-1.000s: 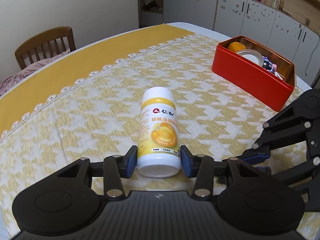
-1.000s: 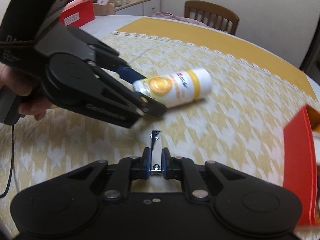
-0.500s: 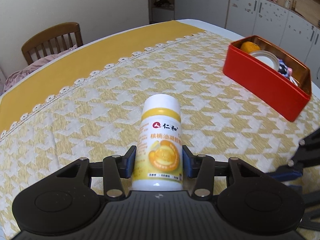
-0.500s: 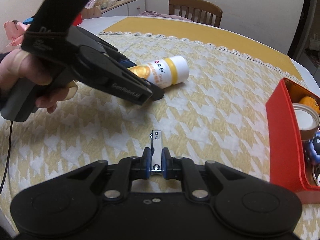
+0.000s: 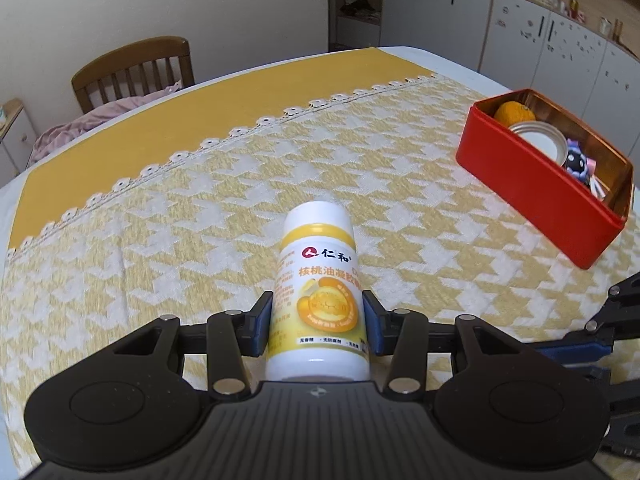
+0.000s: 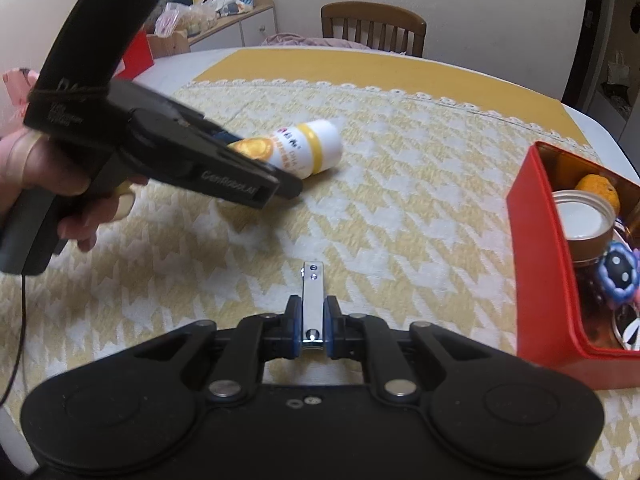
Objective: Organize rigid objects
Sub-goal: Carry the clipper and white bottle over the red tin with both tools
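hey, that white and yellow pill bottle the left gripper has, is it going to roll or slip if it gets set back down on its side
Likely to roll: the bottle is a smooth round cylinder. Its glossy plastic may slip between the left gripper pads. The woven tablecloth should slow it somewhat.

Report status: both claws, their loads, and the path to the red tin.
Left claw shut on supplement bottle. Right claw shut on nail clipper. Red tin open, partly filled. Nothing in the way.
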Demonstrator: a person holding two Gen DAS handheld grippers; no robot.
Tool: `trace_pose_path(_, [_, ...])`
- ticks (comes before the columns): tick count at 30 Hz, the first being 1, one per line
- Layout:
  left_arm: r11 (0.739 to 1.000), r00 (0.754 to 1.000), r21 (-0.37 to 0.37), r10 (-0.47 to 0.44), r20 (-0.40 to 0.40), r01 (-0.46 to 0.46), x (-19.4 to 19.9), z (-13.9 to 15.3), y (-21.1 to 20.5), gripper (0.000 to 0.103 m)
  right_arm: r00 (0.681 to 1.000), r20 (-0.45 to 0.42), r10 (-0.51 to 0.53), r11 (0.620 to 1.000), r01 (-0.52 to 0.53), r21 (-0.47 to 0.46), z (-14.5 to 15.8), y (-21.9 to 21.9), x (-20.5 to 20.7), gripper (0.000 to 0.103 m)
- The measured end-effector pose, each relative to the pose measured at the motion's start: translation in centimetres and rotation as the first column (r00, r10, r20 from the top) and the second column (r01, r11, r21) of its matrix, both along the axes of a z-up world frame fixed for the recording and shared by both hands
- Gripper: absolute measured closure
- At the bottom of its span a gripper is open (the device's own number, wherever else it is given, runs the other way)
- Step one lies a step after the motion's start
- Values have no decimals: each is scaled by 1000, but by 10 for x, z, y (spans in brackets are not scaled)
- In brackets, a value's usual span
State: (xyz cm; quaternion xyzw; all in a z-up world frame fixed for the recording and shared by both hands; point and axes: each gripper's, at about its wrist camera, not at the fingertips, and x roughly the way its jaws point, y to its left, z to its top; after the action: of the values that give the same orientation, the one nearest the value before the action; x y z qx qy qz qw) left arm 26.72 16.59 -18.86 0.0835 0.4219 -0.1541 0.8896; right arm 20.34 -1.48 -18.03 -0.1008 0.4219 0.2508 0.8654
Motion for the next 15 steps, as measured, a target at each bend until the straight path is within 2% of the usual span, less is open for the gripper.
trace_pose_path(8, [995, 996, -36, 92, 4, -92, -21, 19, -3, 59, 1000, 18, -16, 997, 15, 72, 27, -35, 1, 93])
trace_pose_path(15, [992, 991, -37, 125, 39, -124, -39, 36, -17, 59, 999, 42, -34, 992, 29, 121, 54, -75, 2, 93])
